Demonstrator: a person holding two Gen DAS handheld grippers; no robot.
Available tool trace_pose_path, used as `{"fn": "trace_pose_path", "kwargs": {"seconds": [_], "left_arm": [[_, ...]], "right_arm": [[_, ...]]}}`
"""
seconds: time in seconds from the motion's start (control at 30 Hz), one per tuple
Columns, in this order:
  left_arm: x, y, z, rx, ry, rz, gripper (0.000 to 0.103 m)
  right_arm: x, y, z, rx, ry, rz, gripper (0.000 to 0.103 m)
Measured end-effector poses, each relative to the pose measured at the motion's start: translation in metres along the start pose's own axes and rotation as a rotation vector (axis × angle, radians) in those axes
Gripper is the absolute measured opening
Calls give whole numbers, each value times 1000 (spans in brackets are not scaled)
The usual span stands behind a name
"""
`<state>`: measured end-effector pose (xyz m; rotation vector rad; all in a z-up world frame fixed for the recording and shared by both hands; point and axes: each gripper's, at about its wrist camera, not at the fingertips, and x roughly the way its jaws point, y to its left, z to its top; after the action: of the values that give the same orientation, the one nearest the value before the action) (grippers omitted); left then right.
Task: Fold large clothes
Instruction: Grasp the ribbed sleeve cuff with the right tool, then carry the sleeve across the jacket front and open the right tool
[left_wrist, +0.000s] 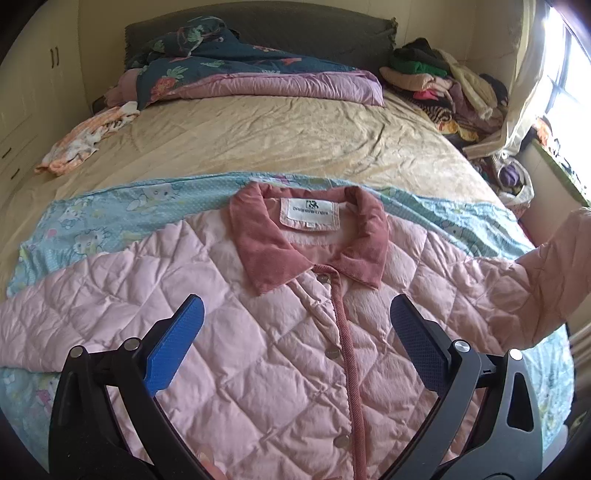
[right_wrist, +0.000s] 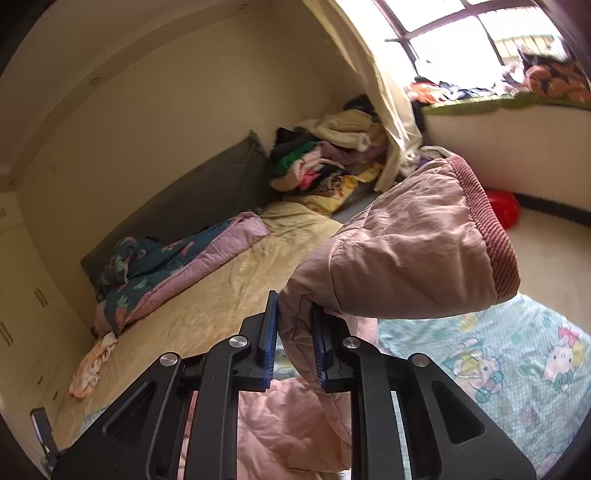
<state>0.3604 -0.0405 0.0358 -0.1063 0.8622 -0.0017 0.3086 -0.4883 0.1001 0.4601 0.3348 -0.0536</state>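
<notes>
Right wrist view shows the right gripper closed tight on the sleeve of the pink quilted jacket. Both blue pads press on the bunched cloth near the sleeve's end. From the jaws the sleeve rises up and to the right, in the air, and its darker ribbed cuff stands at the far end. Under the gripper lies the rest of the jacket, on a light blue cartoon sheet spread over the bed.

Left wrist view shows the left gripper wide open, with nothing between its fingers. It hangs above the jacket's chest and does not touch it. The jacket lies flat, front side up, and the buttoned placket runs between the two fingers. Just beyond the fingertips is the dusty pink collar with a white label. At the right edge the lifted sleeve goes up from the sheet.

Further away, at the head of the bed, lies a folded floral quilt, and a pile of clothes stands beside the window.
</notes>
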Motion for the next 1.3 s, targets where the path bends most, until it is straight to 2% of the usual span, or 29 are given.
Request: {"fn": "trace_pose_path", "kwargs": {"seconds": [0.3, 0.8, 1.1, 1.3], "left_arm": [[-27, 42, 5, -85, -36, -62, 95], [-38, 111, 6, -173, -70, -104, 95], [-26, 144, -3, -232, -44, -116, 95], [-14, 157, -12, -251, -23, -114, 95]], "right_arm": [[-1, 75, -3, -113, 25, 100, 16], [20, 175, -47, -284, 102, 243, 16], [48, 227, -97, -362, 188, 318, 16], [69, 256, -147, -404, 284, 350, 16]]}}
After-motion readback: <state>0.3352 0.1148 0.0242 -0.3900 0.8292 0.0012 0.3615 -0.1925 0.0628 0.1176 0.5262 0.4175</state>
